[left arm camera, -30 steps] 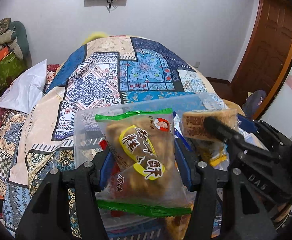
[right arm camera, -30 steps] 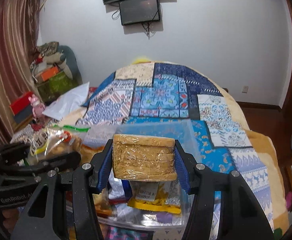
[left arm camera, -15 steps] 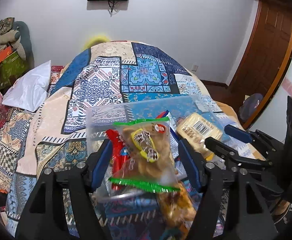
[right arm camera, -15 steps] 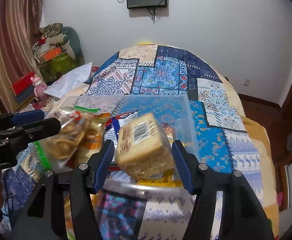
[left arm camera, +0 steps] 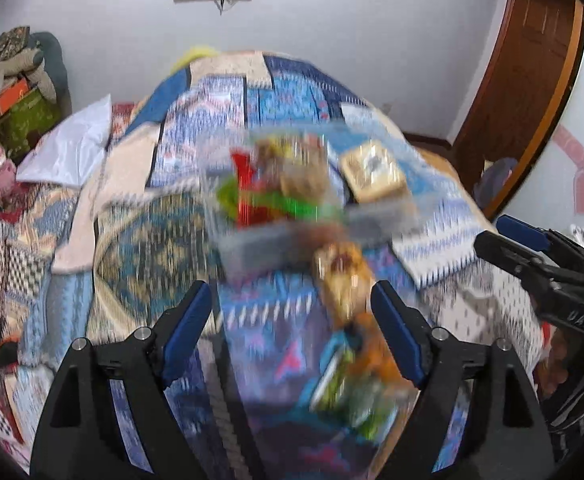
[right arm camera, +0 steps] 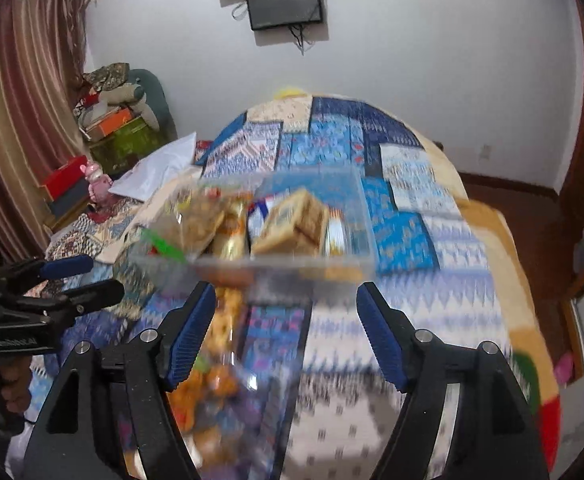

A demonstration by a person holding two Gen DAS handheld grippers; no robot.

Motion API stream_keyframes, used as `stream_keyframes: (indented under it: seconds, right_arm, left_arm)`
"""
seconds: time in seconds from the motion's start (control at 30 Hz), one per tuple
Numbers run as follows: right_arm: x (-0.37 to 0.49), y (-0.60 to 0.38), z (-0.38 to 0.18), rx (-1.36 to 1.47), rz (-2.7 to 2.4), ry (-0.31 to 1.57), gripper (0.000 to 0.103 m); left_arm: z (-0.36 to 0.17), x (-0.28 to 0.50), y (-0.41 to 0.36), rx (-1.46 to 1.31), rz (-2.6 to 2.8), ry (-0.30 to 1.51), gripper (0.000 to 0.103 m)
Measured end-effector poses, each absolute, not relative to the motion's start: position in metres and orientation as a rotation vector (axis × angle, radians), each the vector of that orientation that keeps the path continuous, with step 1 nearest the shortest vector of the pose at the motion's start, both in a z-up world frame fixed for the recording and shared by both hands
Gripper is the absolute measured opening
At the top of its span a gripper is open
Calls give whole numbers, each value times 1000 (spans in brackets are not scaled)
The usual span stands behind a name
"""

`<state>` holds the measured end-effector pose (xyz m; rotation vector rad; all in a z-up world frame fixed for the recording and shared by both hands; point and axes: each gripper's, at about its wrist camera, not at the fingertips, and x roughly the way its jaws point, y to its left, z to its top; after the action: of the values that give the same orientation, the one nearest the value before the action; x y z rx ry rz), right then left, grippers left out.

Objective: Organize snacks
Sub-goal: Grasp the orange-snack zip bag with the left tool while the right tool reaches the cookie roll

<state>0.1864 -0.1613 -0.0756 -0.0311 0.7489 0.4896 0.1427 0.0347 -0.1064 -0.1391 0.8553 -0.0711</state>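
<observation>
The left gripper [left arm camera: 292, 320] and right gripper [right arm camera: 286, 322] have both just been opening and stand wide with nothing between their blue pads. The clear plastic storage box [right arm camera: 355, 196] sits ahead on the blue patchwork bedspread [right arm camera: 403, 240], holding a wrapped tan biscuit block [right arm camera: 292, 224] and a green-edged clear snack bag [left arm camera: 292, 184]; more blurred snack packets [left arm camera: 343, 276] lie just outside its near wall.

I count one clear plastic bin [right arm camera: 355, 216], one tan wrapped cracker block [right arm camera: 292, 220], my two blue-padded claws [left arm camera: 292, 320] [right arm camera: 286, 320].
</observation>
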Motion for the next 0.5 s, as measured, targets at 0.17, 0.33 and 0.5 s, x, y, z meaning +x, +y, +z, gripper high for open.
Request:
stream_keyframes:
  seconds: [0.17,0.33,0.5]
  right_arm:
    - [155,-163,-100,21,510,851,71]
    - [128,-144,-120,17,548,915,80]
    - [117,-116,-140,-46,565,967,83]
  left_arm:
    - [-128,109,34,-152,-70,904,82]
    - [-138,83,38,-168,-62,922,82]
    - [-140,73,44,-171,-38,928,82]
